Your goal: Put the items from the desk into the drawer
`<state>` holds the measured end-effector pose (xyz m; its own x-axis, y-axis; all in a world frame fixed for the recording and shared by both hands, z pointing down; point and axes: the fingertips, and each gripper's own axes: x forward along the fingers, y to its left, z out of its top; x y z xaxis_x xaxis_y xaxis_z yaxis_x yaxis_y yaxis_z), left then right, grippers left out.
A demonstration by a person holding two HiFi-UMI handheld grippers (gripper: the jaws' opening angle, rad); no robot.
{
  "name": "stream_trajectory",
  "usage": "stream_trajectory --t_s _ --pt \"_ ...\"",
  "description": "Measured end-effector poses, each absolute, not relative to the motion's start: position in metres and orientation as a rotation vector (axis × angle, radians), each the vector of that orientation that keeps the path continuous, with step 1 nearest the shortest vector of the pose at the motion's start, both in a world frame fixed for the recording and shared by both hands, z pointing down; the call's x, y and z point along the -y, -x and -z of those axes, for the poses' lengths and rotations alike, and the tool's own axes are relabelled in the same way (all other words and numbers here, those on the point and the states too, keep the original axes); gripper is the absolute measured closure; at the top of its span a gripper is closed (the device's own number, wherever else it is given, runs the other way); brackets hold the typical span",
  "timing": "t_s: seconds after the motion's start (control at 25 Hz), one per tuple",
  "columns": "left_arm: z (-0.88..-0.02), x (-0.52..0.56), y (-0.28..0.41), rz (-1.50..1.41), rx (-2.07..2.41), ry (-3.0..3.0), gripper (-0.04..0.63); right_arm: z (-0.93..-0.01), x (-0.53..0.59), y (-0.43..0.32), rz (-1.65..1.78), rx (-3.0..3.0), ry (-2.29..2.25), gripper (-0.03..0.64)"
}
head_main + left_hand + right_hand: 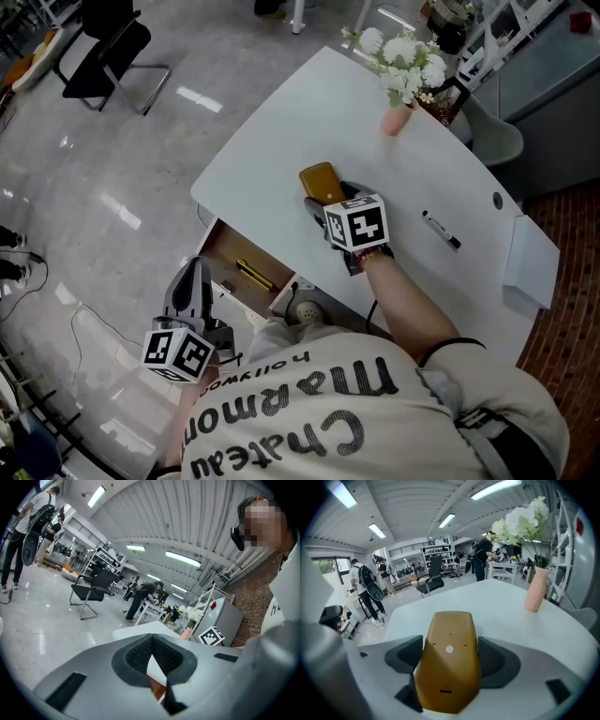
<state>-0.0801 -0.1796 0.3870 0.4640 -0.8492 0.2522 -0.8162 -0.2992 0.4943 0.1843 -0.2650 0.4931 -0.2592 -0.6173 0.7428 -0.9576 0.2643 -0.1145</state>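
A mustard-yellow case [320,182] sits at the near edge of the white desk [309,112], held between the pads of my right gripper [325,200], which is shut on it. In the right gripper view the yellow case [449,663] fills the gap between both dark pads [405,654]. Below the desk edge the wooden drawer [230,246] stands open with a yellow pen-like item [255,275] inside. My left gripper [193,279] hangs beside the drawer's front, away from it. Its jaws [151,641] meet with nothing between them.
A black marker [441,230] lies on the desk to the right of my hand. A pink vase [397,119] with white flowers [405,61] stands at the far edge. A white box [530,262] sits at the right end. A black chair [108,52] stands far left.
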Motion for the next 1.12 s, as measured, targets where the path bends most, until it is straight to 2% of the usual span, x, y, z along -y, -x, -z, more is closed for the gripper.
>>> stream_trajectory --t_s 0.48,1.12 --pt "-0.377 0.102 0.031 0.125 1.494 -2.104 0.594 -0.454 0.201 -0.16 -0.683 2.214 -1.181 0.241" --pt "-0.384 0.029 0.072 0.172 1.705 -1.953 0.594 -0.447 0.146 -0.071 -0.613 2.365 -0.843 0.241"
